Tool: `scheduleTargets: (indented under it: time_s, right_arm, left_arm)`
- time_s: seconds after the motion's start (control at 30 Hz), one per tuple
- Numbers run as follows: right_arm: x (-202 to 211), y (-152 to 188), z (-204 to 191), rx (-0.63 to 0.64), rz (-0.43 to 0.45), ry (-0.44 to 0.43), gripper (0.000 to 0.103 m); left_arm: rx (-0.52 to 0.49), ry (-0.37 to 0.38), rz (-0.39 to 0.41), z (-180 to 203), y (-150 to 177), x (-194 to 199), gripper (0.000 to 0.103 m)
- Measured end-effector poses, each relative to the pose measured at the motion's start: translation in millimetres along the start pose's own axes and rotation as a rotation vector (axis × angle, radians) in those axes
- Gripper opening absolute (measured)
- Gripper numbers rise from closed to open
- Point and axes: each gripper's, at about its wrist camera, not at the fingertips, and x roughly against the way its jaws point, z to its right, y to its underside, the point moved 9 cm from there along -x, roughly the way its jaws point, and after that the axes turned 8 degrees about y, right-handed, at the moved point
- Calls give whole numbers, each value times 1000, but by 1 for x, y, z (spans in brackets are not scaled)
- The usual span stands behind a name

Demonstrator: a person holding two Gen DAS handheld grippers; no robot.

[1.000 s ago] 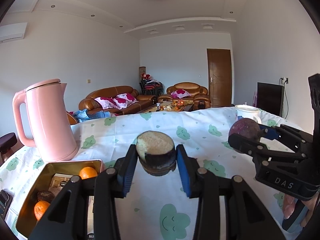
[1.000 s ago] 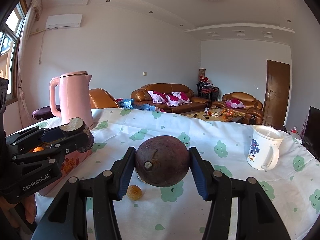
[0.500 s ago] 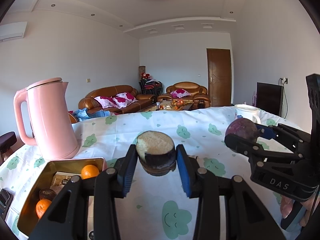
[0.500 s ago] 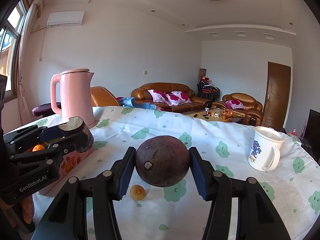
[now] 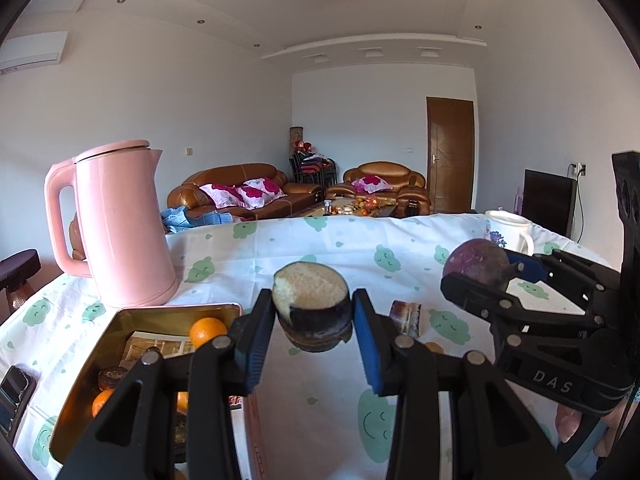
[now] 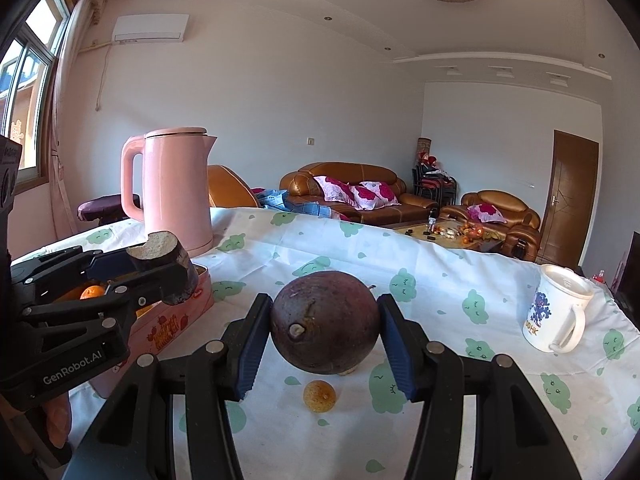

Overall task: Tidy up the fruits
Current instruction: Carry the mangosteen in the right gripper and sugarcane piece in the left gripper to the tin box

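Observation:
My left gripper (image 5: 314, 316) is shut on a dark cut fruit half (image 5: 312, 304) with a pale cut face, held above the table just right of the gold tin (image 5: 88, 364). The tin holds oranges (image 5: 207, 330) and dark fruits. My right gripper (image 6: 325, 328) is shut on a round dark purple fruit (image 6: 325, 322), held above the tablecloth; it also shows in the left wrist view (image 5: 478, 262). The left gripper with its fruit half (image 6: 162, 258) shows at the left of the right wrist view, over the pink-sided tin (image 6: 172, 320).
A pink kettle (image 5: 120, 228) stands behind the tin. A white mug (image 6: 554, 312) stands at the right. A small orange fruit (image 6: 319, 396) and a cut piece (image 5: 406, 316) lie on the cloud-print tablecloth (image 5: 304, 380). A phone (image 5: 12, 396) lies at the far left.
Both grippers have shifted slightly left and toward the tin, each still holding its fruit. The kettle and tin appear further right in the left wrist view.

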Motion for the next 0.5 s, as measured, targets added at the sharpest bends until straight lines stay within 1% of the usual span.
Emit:
scheduleTargets:
  time_s: [0.5]
  right_arm:
    - [-5, -6, -43, 46, 0, -68, 55]
  left_arm:
    - [37, -51, -6, -33, 4, 9, 41]
